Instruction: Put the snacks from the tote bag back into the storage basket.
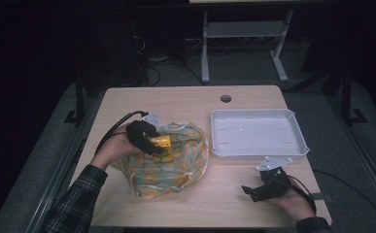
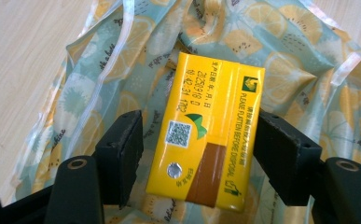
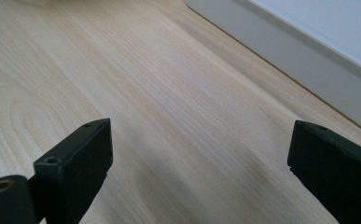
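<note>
A yellow drink carton (image 2: 206, 130) lies between the jaws of my left gripper (image 2: 199, 128), over a crumpled bag (image 2: 290, 60) printed with lemon slices. The right pad (image 2: 281, 154) sits against the carton's edge, while a thin dark gap shows beside the left pad (image 2: 124, 149). In the high view the left gripper (image 1: 157, 144) points down into the bag (image 1: 168, 167), with the carton (image 1: 162, 141) at its tips. My right gripper (image 1: 251, 192) rests low over the table near the front right, jaws wide apart (image 3: 201, 140) with nothing between them.
A white shallow tray (image 1: 258, 151) sits at the right half of the wooden table (image 1: 176, 99), its wall (image 3: 308, 60) just beyond the right gripper. A cable hole (image 1: 226, 98) is near the far edge. Dark floor and desk legs lie beyond.
</note>
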